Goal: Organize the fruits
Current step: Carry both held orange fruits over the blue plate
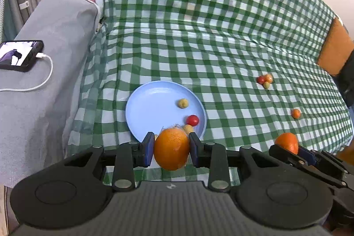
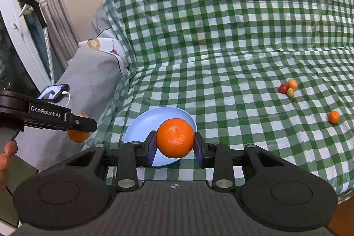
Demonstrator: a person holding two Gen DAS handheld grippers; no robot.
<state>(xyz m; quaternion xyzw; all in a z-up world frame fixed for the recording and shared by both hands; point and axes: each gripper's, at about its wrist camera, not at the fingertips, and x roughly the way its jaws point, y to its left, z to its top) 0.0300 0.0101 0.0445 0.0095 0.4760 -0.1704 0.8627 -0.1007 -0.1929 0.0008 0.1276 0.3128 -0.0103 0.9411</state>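
Note:
My left gripper [image 1: 171, 147] is shut on a large orange [image 1: 171, 148] and holds it above the near rim of a light blue plate [image 1: 152, 107]. On the plate lie a yellow bumpy fruit [image 1: 183, 103], a red cherry tomato [image 1: 192, 120] and a small yellowish fruit [image 1: 188, 128]. My right gripper [image 2: 174, 143] is shut on another orange [image 2: 175, 138], held over the plate [image 2: 141, 127]. The right gripper with its orange [image 1: 287, 144] also shows in the left wrist view. The left gripper's orange [image 2: 77, 135] shows at the left of the right wrist view.
A cluster of small fruits [image 1: 265, 80] and a single small orange fruit [image 1: 295, 113] lie on the green checked cloth [image 1: 221, 48] to the right. A phone [image 1: 20, 54] with a white cable rests on the grey sofa arm [image 1: 55, 41]. An orange cushion [image 1: 334, 50] is at far right.

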